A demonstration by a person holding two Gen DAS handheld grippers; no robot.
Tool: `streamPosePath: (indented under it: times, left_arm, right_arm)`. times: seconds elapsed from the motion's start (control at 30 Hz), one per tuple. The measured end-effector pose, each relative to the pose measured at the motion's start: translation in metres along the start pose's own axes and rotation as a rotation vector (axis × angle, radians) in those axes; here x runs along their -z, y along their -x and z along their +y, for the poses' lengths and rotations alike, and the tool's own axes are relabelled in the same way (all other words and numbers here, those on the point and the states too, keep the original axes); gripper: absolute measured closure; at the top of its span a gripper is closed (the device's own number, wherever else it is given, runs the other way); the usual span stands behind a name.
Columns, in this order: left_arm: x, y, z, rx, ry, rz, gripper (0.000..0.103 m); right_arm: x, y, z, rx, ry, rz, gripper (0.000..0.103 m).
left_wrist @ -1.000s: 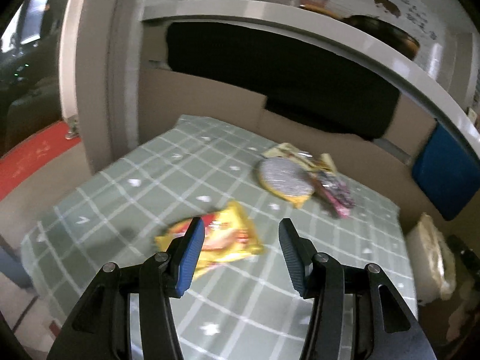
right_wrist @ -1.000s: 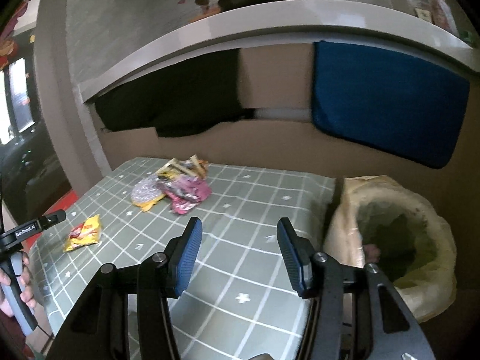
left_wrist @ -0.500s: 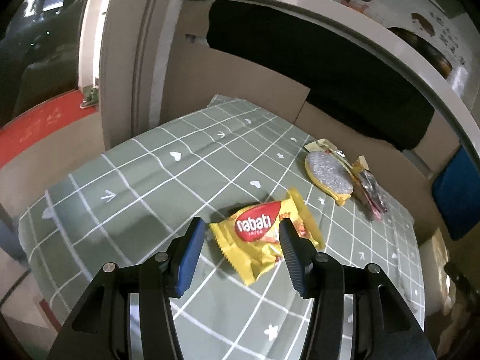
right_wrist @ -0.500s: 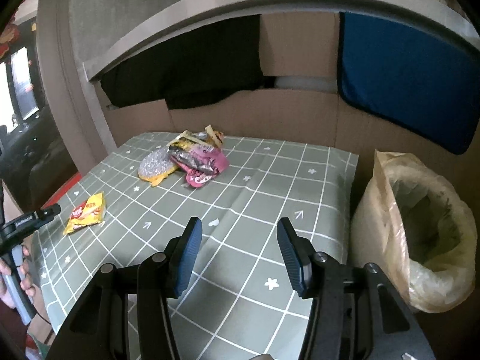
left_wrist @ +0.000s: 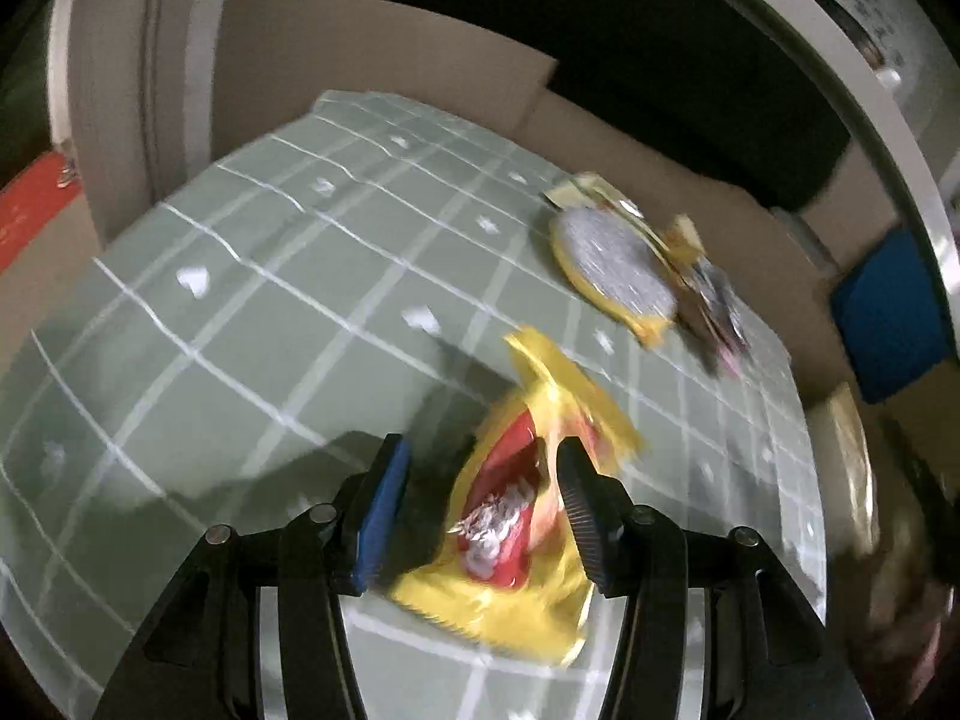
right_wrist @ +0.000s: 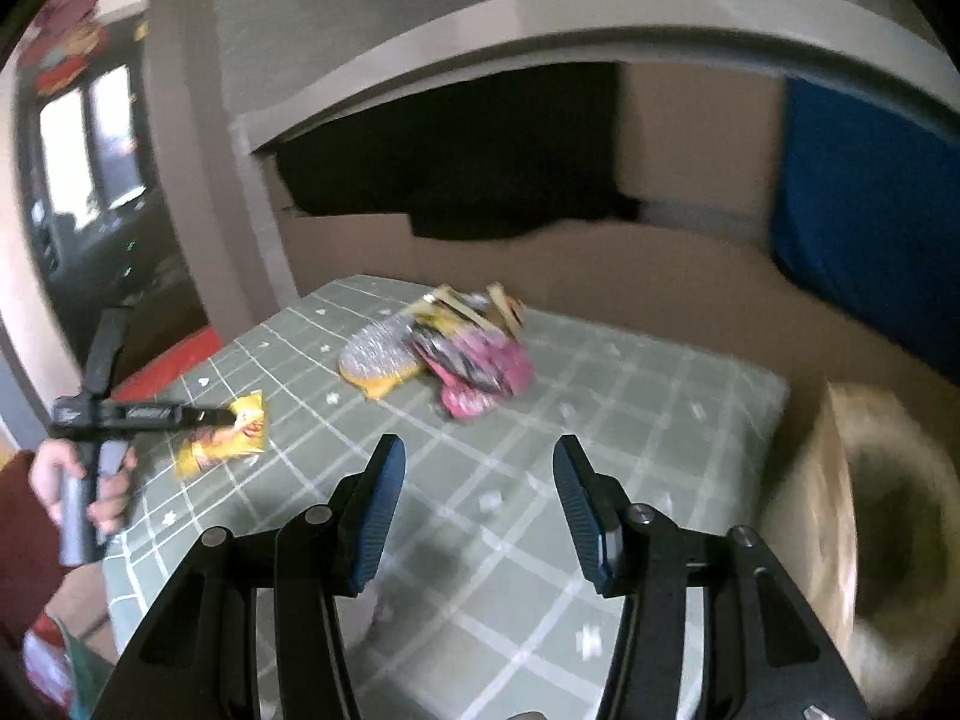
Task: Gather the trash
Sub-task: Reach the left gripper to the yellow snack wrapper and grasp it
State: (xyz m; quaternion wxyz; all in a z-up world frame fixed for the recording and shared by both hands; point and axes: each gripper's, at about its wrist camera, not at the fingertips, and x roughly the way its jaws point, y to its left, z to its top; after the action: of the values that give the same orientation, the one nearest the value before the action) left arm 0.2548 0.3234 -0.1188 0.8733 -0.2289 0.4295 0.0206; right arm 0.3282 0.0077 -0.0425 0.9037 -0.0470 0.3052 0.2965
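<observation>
**Left hand-held gripper straddles the yellow wrapper**

The left hand-held gripper (left_wrist: 480, 504) is down at the green checked tablecloth on the bench (left_wrist: 252, 312), its jaws apart with the crinkled yellow-and-red plastic snack wrapper (left_wrist: 516, 516) lying between them. The wrapper sits against the right-hand pad, while a dark gap shows beside the blue left-hand pad, so nothing is clamped yet. The view is blurred, and whether the fingertips touch the cloth cannot be told.

The right hand-held gripper (right_wrist: 477, 504) hangs open and empty above the near part of the bench. Farther back lies a heap of other litter: a silver-and-yellow foil packet (right_wrist: 384, 357) touching a pink crumpled wrapper (right_wrist: 480, 378). A beige plastic-lined trash bin (right_wrist: 840, 498) stands just beside the bench on the right.

To do this pick well, the left jaws should probably be centred over the wrapper's bulk before closing, since it sits off to one side. Thin film may slide or buckle out, and the cloth could get pinched along with it, so closing just above the surface looks safest.
</observation>
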Motion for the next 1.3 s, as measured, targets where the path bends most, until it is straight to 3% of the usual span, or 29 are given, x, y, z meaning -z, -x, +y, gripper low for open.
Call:
streamPosePath:
  times: [0.13, 0.2, 0.37, 0.5, 0.57, 0.67, 0.73, 0.87, 0.93, 1.0, 1.1, 1.13, 1.3]
  left_arm:
    - [0.017, 0.002, -0.023, 0.067, -0.072, 0.058, 0.051]
    - [0.017, 0.006, -0.035, 0.081, -0.104, 0.049, 0.051]
    - [-0.009, 0.030, -0.062, 0.089, -0.193, -0.155, 0.051]
    - [-0.053, 0.017, -0.068, 0.103, -0.134, -0.267, 0.051]
    - [-0.079, -0.006, -0.070, 0.121, -0.114, -0.232, 0.051]
    - [-0.122, -0.062, -0.075, 0.131, -0.100, -0.075, 0.051]
    - [-0.143, -0.096, -0.081, 0.093, -0.089, -0.018, 0.051]
    - [-0.175, -0.138, -0.094, -0.025, -0.113, -0.066, 0.051]
    - [-0.190, -0.157, -0.101, -0.043, -0.145, -0.081, 0.051]
    - [-0.201, -0.175, -0.104, -0.031, -0.155, -0.044, 0.051]
    - [-0.202, -0.195, -0.103, -0.027, -0.142, 0.070, 0.053]
    - [-0.199, -0.194, -0.103, -0.027, -0.153, 0.072, 0.054]
    - [-0.154, -0.164, -0.119, -0.011, -0.333, 0.110, 0.059]
  right_arm:
    - [-0.031, -0.057, -0.005, -0.041, -0.014, 0.036, 0.054]
    - [-0.041, -0.082, -0.008, -0.037, -0.025, 0.054, 0.054]
    - [-0.054, -0.124, -0.010, -0.022, -0.005, 0.078, 0.060]
    - [-0.056, -0.134, -0.018, -0.031, -0.016, 0.066, 0.060]
    - [-0.054, -0.136, -0.025, -0.034, -0.037, 0.061, 0.060]
    - [-0.050, -0.140, -0.036, -0.042, -0.069, 0.068, 0.060]
    - [-0.047, -0.143, -0.044, -0.036, -0.079, 0.078, 0.060]
    - [-0.042, -0.142, -0.059, -0.033, -0.112, 0.094, 0.060]
    - [-0.038, -0.139, -0.069, -0.052, -0.152, 0.097, 0.060]
    - [-0.035, -0.137, -0.079, -0.060, -0.179, 0.101, 0.060]
    - [-0.029, -0.135, -0.087, -0.063, -0.194, 0.111, 0.060]
    - [-0.028, -0.133, -0.089, -0.066, -0.195, 0.110, 0.060]
    - [-0.028, -0.132, -0.085, -0.126, -0.166, 0.103, 0.060]
